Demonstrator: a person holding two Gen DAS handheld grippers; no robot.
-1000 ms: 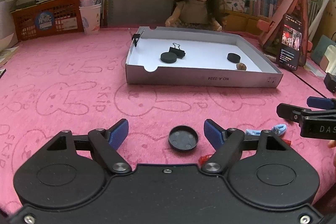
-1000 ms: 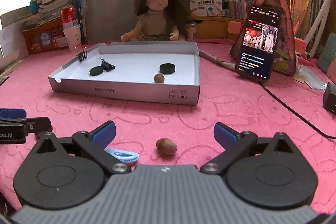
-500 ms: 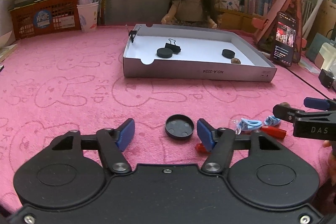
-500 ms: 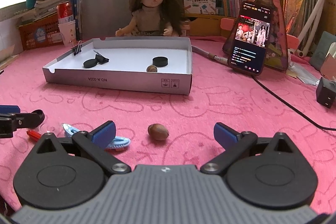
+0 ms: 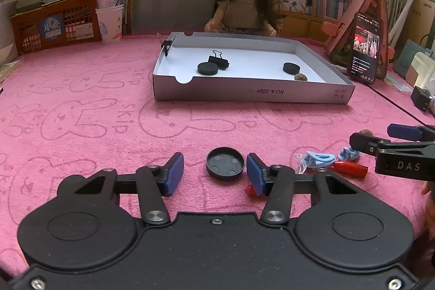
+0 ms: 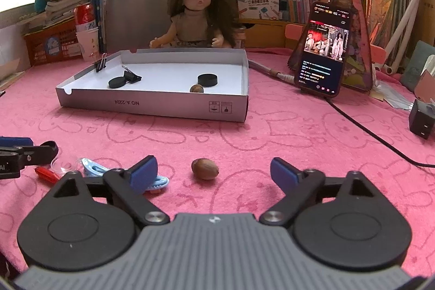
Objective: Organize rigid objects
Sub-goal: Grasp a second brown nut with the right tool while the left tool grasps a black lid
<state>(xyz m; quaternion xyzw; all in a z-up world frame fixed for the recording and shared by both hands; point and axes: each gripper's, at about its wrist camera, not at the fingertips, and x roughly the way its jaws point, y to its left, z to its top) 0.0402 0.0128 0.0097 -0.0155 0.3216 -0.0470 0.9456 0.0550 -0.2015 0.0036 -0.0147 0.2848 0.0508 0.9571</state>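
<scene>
Closing in around the round black plastic cap [image 5: 224, 163], the left hand-held gripper [image 5: 214, 172] is narrower now but not touching, while the right hand-held gripper [image 6: 213, 171] waits wide apart around the brown nut [image 6: 204, 168], both near the white cardboard tray [image 5: 252, 94].

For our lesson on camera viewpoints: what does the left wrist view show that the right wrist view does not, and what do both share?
Only the left wrist view shows the black cap lying between the open left claw. Only the right wrist view shows the open right claw straddling the nut, and the whole phone. Both share the white tray, the doll and the blue clips.
</scene>
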